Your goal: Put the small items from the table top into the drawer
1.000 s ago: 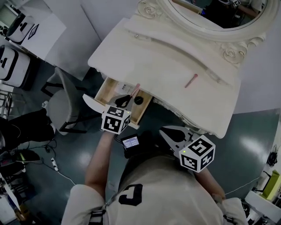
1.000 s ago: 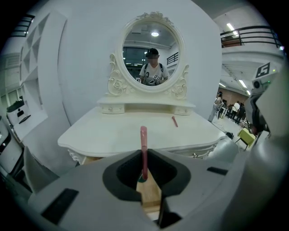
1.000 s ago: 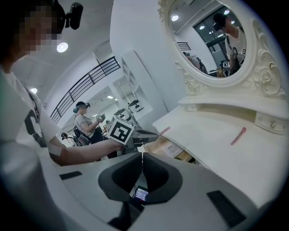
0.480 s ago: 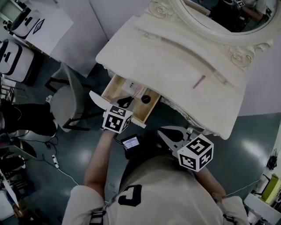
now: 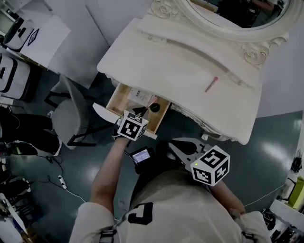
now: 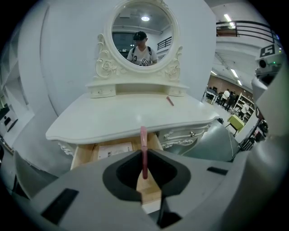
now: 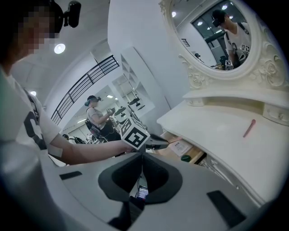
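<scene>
My left gripper (image 5: 144,110) reaches down over the open wooden drawer (image 5: 115,98) under the white dressing table (image 5: 180,61). It is shut on a thin pink stick (image 6: 143,140), which stands upright between its jaws (image 6: 143,155) above the drawer (image 6: 83,155). A black round item (image 5: 154,107) and a printed card (image 5: 137,95) lie in the drawer. A second pink stick (image 5: 211,84) lies on the table top, also visible in the left gripper view (image 6: 170,101) and the right gripper view (image 7: 249,128). My right gripper (image 5: 176,144) hangs near my waist, shut and empty (image 7: 142,155).
An oval mirror (image 5: 228,14) in a carved frame stands at the back of the table. A grey chair (image 5: 66,111) sits left of the drawer. A small lit screen (image 5: 141,154) hangs at my waist. White cases (image 5: 14,71) stand at far left.
My left gripper has sunk toward the drawer, carrying the pink stick with it. The right gripper has stayed about where it was.
</scene>
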Demonstrator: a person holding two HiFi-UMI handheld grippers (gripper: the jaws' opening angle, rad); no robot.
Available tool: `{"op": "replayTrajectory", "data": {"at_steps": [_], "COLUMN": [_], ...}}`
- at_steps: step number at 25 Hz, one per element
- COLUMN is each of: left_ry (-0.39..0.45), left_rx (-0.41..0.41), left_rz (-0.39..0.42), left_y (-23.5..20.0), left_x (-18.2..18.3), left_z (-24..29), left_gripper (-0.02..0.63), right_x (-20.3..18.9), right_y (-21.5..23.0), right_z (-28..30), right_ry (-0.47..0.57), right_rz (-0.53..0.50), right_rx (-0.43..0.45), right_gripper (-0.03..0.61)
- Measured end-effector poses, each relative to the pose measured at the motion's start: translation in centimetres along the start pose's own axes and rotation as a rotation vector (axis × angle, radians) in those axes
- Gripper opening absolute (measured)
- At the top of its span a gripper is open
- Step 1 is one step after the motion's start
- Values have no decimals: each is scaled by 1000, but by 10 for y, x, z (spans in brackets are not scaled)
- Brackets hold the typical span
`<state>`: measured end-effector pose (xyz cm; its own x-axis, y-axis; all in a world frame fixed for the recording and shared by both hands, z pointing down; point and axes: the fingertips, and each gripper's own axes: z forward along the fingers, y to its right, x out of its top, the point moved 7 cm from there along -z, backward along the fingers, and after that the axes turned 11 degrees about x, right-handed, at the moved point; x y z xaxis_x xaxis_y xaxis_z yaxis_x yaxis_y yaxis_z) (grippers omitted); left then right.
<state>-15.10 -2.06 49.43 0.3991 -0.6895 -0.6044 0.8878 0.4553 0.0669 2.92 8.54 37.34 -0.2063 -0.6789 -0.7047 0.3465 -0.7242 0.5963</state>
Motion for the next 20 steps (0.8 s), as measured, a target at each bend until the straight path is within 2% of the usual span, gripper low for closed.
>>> {"op": "replayTrajectory", "data": {"at_steps": [12,16,20], "left_ry": [-112,-140,-170], "left_rx": [-19,12,10], "left_rz": [88,111,130], "left_y": [12,14,17], "left_x": [-8,-8,-13], "left_z": [45,59,68], "left_gripper": [89,89,89], "right_x": [1,1,-1], "right_y": [10,16,21], "right_z": [-8,-10,-12], "right_ry": [2,-2,-4], "right_rz": [31,37,55], "right_rx": [-15,-8,-5], "right_gripper": [29,29,29]}}
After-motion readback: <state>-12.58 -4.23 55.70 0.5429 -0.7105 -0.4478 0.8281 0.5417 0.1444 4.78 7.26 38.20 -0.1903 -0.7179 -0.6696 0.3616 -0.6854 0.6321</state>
